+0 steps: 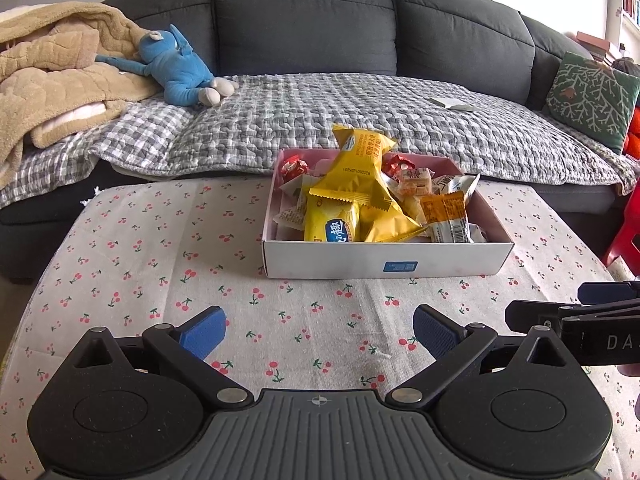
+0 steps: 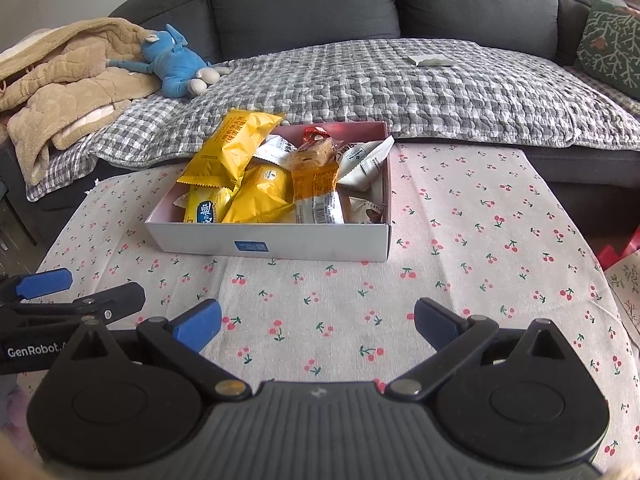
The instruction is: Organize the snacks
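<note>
Plainly, the box (image 1: pixel 387 266) sits straight ahead of both grippers on the cherry-print surface (image 1: pixel 160 248), heaped with snacks and well apart from either pair of jaws. From the left gripper (image 1: pixel 320 330) it lies dead ahead and a touch to the right; from the right gripper (image 2: pixel 318 326) it lies ahead and to the left — so the box is between the two lines of approach, and neither looks clearly nearer. Both sets of jaws are spread wide and hold nothing.

What the next move likely turns on is the tall yellow pack (image 1: pixel 360 168), which stands proud of the heap at the far end of the box. Its long axis runs roughly away from the grippers, tilted up, with its top edge sticking out above the far wall. In the right view the same pack (image 2: pixel 236 148) leans over the box's far-left corner — that side is the left gripper's, so the left seems better placed for it, coming in over the near wall. The orange packet (image 2: pixel 316 192) lies nearer the right side.
</note>
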